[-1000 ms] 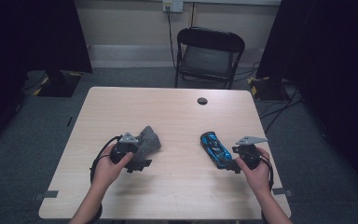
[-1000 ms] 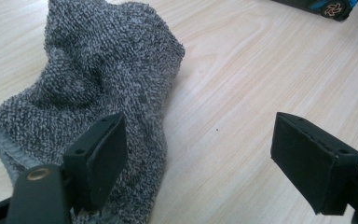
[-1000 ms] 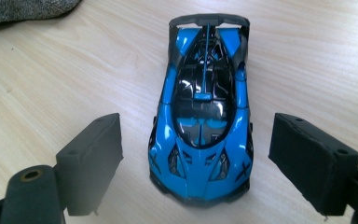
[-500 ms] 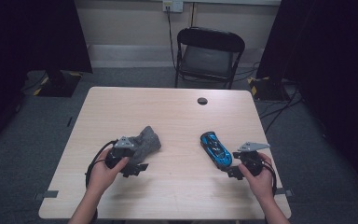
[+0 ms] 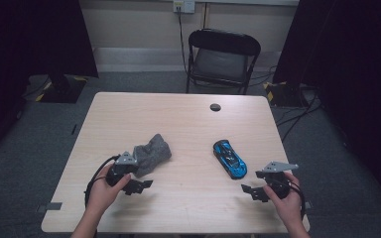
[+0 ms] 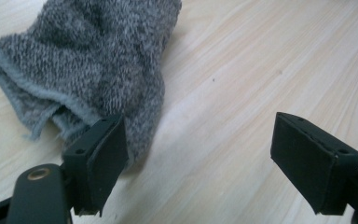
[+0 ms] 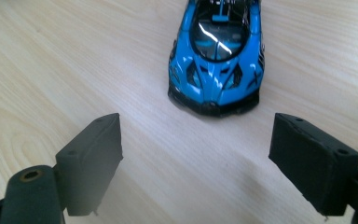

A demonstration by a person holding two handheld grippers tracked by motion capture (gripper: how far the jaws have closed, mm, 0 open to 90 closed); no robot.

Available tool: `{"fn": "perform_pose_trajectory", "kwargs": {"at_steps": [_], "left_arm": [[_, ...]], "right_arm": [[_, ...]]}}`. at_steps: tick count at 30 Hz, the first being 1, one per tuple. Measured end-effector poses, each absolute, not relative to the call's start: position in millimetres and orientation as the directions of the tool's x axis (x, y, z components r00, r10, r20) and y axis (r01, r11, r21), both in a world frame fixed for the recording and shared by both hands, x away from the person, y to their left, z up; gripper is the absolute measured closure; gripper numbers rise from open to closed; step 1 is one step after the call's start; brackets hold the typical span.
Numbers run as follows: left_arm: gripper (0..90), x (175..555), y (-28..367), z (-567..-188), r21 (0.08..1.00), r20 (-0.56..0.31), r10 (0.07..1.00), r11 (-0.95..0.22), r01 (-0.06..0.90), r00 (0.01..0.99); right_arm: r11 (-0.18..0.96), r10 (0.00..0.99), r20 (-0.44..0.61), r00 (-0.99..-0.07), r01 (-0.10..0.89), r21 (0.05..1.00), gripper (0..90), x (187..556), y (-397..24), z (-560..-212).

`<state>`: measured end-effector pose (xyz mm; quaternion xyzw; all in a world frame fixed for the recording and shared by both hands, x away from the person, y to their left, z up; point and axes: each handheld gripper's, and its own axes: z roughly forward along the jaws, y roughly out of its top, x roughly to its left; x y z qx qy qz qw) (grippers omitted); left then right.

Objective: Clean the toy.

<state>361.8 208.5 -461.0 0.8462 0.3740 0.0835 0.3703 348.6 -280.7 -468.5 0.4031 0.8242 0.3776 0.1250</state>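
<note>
A person is sitting at the near edge of a pale wood-grain rectangular table [image 5: 178, 119], with both forearms coming in from the bottom of the high view and being cut off there. The left hand [image 5: 103, 192] is holding the left gripper [image 5: 140, 184], whose 2 black jaws are standing wide apart over bare wood and gripping nothing. A crumpled grey knitted fabric piece [image 5: 152, 152] is lying just ahead of it; in the left gripper view this grey knit [image 6: 88, 70] is running off the top and left edges, and its lower edge is passing behind the left jaw, so whether the jaw is touching it is hard to tell. The right hand [image 5: 284, 203] is holding the right gripper [image 5: 252, 192], its 2 jaws also spread wide and empty, with a grey three-cornered plate [image 5: 277, 167] sitting on top. A small blue toy sports car with black trim [image 5: 229, 158] is resting on the table near that gripper, apart from it; in the right gripper view the car [image 7: 218, 60] is pointing its nose towards the jaws and its rear is being cut off by the top edge. A small dark round spot [image 5: 215, 107] is showing near the far edge of the table, too small to make out. Beyond the table, a black folding chair [image 5: 222, 59] is standing on grey carpet, with the room's sides lost in darkness.
</note>
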Motion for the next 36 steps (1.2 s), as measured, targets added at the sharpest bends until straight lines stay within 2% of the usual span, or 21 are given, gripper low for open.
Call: {"fn": "perform_pose_trajectory", "kwargs": {"at_steps": [23,36], "left_arm": [[18.1,345.6,241.5,-471.2,0.714,-0.132,0.716,-0.411,0.567,0.686],[17.9,339.4,257.6,-479.9,0.718,-0.099,0.722,-0.424,0.552,0.684]], "right_arm": [[0.393,0.770,0.088,-0.632,0.577,0.716,15.8,333.7,-308.3,-483.3],[0.380,0.777,0.102,-0.621,0.592,0.711,15.7,334.7,-312.3,-491.7]]}}
